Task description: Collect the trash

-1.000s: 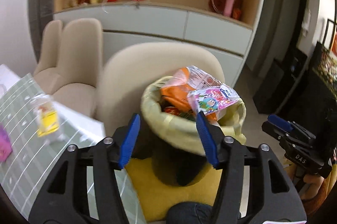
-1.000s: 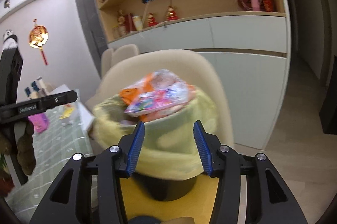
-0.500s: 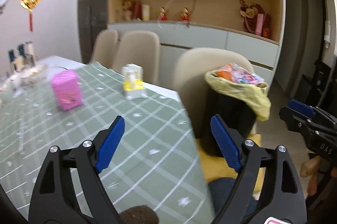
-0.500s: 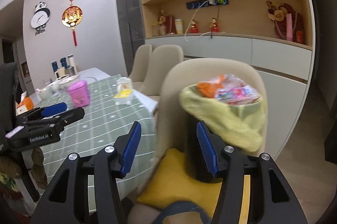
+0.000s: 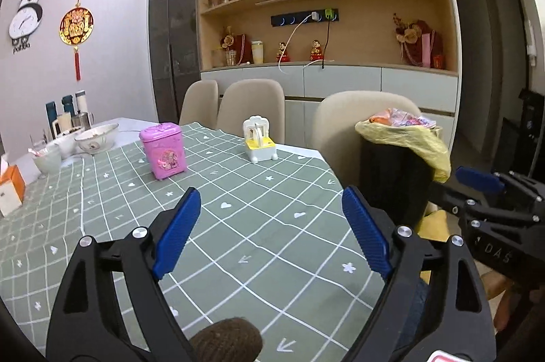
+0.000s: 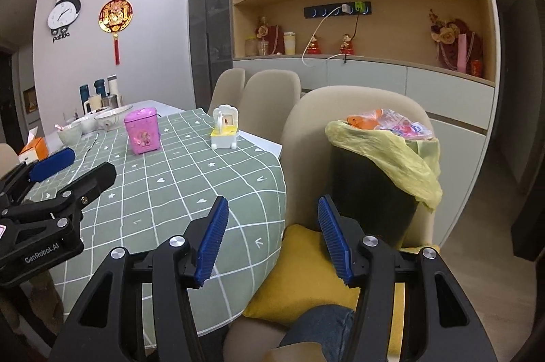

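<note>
A black trash bin lined with a yellow bag stands on a chair to the right of the table; it also shows in the right wrist view. Snack wrappers fill its top, seen too in the left wrist view. My left gripper is open and empty above the green checked tablecloth. My right gripper is open and empty, held low in front of the bin over a yellow cushion.
On the table stand a pink tin, a white-and-yellow toy, bowls and cups and an orange box. Beige chairs line the far side. A cabinet with shelves is behind.
Both grippers have pulled back and away from the bin, and the views have swung left over the table. The left gripper's jaws have opened wider. The wrappers stay in the bin.
</note>
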Action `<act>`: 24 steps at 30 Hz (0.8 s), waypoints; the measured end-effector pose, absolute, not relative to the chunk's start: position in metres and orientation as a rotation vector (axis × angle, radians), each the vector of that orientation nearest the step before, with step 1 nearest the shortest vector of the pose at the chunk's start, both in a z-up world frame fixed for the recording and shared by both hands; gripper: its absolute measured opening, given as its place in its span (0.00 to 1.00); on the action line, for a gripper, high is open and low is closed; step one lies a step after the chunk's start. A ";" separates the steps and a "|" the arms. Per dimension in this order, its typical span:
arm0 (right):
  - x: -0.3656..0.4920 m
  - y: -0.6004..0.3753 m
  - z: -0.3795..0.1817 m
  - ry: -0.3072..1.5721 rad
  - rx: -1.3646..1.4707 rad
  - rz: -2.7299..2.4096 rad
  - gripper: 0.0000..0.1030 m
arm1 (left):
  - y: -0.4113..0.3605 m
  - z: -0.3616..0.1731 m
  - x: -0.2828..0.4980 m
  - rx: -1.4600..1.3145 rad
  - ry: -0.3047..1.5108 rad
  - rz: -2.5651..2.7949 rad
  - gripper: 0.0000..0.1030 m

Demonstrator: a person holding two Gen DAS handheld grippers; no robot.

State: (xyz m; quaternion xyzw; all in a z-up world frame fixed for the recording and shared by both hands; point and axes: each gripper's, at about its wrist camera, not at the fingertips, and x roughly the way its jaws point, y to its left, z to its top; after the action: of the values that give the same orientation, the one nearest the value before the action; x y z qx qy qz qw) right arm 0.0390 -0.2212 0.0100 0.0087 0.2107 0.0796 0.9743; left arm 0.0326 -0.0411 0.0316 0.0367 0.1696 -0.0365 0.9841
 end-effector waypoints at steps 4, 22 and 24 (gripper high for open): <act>0.031 -0.221 0.011 0.412 0.017 0.114 0.51 | -0.036 0.027 0.036 0.052 0.386 -0.071 0.78; 0.023 -0.215 0.016 0.382 -0.007 0.105 0.51 | -0.031 0.024 0.035 0.014 0.392 -0.040 0.78; 0.023 -0.215 0.017 0.378 -0.011 0.101 0.51 | -0.031 0.024 0.034 0.017 0.390 -0.040 0.78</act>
State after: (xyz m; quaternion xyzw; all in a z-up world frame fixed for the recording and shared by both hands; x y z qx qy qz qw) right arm 0.0231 -0.2151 0.0166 -0.0055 0.1879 0.0503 0.9809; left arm 0.0343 -0.0306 0.0244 0.0084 0.1937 -0.0200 0.9808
